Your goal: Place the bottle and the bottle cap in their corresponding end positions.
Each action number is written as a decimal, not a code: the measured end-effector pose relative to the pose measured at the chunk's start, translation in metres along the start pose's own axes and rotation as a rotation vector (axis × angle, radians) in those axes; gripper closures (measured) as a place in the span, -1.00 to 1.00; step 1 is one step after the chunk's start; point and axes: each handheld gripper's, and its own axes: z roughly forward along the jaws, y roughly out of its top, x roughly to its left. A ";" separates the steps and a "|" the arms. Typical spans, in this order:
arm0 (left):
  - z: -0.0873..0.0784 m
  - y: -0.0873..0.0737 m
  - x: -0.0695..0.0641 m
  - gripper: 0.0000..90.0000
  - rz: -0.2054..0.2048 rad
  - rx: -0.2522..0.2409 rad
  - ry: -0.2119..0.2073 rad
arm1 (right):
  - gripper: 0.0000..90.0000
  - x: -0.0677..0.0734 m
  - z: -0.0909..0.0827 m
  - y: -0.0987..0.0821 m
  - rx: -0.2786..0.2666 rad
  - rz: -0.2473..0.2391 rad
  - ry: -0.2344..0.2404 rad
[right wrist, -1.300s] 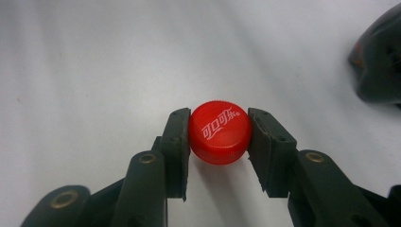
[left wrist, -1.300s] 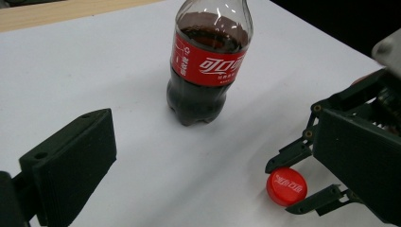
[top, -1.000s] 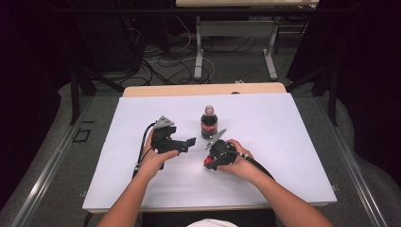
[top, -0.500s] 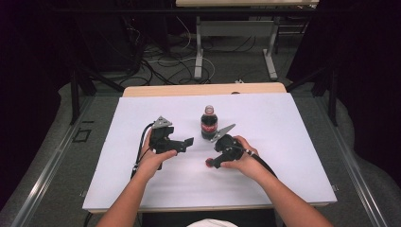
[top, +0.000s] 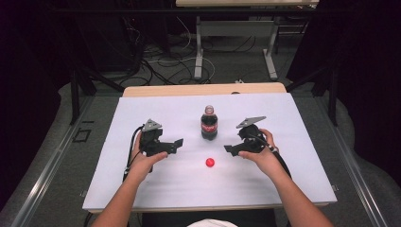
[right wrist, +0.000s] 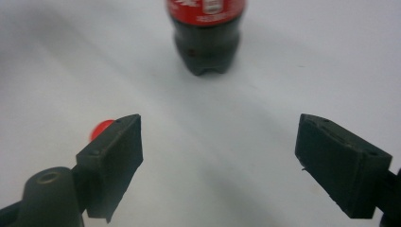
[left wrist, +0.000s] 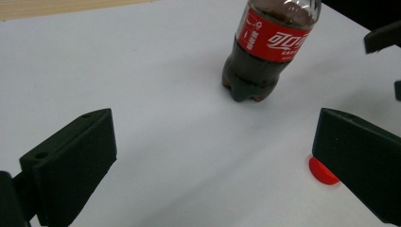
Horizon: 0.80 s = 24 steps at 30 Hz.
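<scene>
White tabletop [top: 293,179] | grey floor [top: 52,161], cables [top: 156,61] behind | left claw [top: 178,142] wide, empty | right claw [top: 227,150] just opened, empty

A white sheet [top: 142,189] covers the tabletop, leaving a wooden strip [top: 165,90] bare along its far edge. Beyond that edge, cables [top: 156,61] lie tangled on the floor beside a second table's legs [top: 198,47].

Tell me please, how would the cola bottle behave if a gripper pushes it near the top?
The cola bottle stands upright, tall on a narrow base, so a high push would probably tip it. It looks nearly full, so likely heavy. With its red cap lying on the table, it would probably spill.
</scene>
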 end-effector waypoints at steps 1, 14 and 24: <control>0.000 -0.001 0.001 -0.98 -0.007 -0.005 0.002 | -0.66 -0.004 -0.002 -0.001 0.003 0.000 -0.019; -0.010 -0.018 0.018 -0.99 -0.026 0.015 0.059 | -0.97 -0.040 -0.015 -0.023 -0.017 0.099 -0.154; -0.016 -0.022 0.031 -0.98 -0.062 0.013 0.081 | -1.00 -0.049 -0.014 -0.043 -0.012 0.148 -0.192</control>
